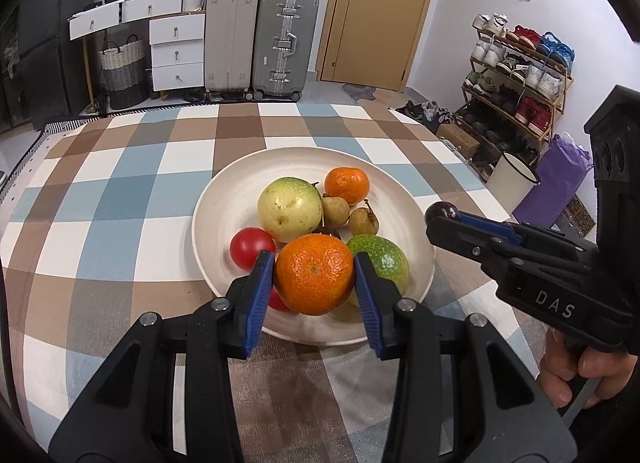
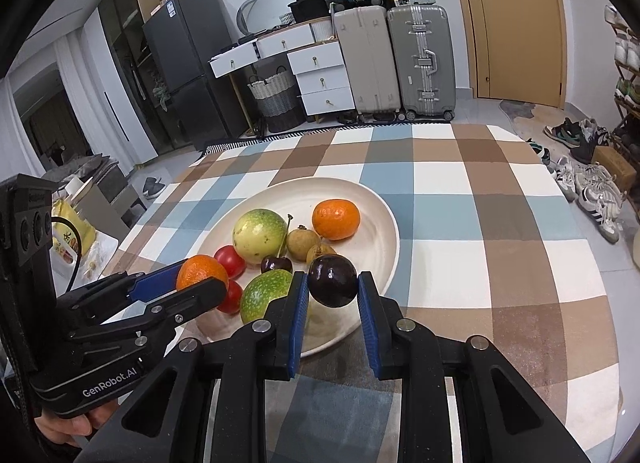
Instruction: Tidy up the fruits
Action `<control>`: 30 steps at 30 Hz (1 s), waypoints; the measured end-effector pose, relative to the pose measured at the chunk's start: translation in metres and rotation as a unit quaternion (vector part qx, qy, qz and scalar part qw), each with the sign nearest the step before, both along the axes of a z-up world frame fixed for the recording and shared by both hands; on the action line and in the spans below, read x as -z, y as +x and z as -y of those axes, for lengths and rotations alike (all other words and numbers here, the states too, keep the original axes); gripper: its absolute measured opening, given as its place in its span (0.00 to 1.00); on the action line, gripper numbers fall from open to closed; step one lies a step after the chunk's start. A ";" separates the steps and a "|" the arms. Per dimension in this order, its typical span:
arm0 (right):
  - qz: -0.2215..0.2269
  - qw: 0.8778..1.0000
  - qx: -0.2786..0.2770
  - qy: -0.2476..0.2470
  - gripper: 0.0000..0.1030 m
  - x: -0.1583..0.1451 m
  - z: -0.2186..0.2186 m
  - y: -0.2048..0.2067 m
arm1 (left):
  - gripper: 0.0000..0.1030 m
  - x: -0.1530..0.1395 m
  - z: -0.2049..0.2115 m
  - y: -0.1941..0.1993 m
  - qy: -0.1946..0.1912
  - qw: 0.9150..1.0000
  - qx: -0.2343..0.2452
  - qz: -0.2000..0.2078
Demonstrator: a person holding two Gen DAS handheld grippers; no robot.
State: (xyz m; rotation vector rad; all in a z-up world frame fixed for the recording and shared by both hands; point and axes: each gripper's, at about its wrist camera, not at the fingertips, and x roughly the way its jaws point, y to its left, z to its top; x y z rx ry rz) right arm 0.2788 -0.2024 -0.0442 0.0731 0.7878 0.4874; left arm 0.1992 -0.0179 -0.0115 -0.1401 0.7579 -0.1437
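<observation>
Left gripper (image 1: 315, 277) nearest in the left wrist view, blue pads clamped on a mandarin (image 1: 315, 274), held above the plate's 6 o'clock rim. Right gripper (image 2: 333, 286) is clamped on a dark plum (image 2: 333, 281), over the plate's 5 o'clock edge in its own view.

White plate (image 1: 224, 199) sits mid-table on the checkered tablecloth (image 1: 120, 191). On it:
- pale green-yellow round fruit (image 1: 289, 210) at centre
- second mandarin (image 1: 346, 185) at 1 o'clock
- two longans (image 1: 336, 213) just beside it, touching the big fruit
- red tomato (image 1: 252, 247) at 8 o'clock
- green speckled fruit (image 1: 386, 259) at 5 o'clock, partly behind the left gripper's right pad
- dark cherry (image 2: 276, 264) between the green fruits
</observation>
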 end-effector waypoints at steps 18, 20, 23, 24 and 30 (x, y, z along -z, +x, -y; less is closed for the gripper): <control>0.023 0.999 0.012 -0.019 0.68 -0.012 0.012 -0.017 | 0.48 -0.017 -0.007 -0.017 0.008 1.000 -0.003 0.018; 0.028 0.999 0.013 -0.017 0.77 -0.014 0.015 -0.020 | 0.63 -0.020 -0.007 -0.025 0.014 1.000 -0.007 0.025; 0.035 0.999 0.014 -0.015 0.87 -0.017 0.019 -0.027 | 0.78 -0.024 -0.009 -0.038 0.020 0.999 -0.007 0.035; 0.037 0.999 0.013 -0.014 0.89 -0.017 0.020 -0.030 | 0.79 -0.026 -0.010 -0.042 0.023 0.999 -0.009 0.038; 0.052 0.999 -0.001 0.001 0.99 -0.017 0.024 -0.049 | 1.00 -0.030 -0.020 -0.067 0.027 0.998 -0.017 0.050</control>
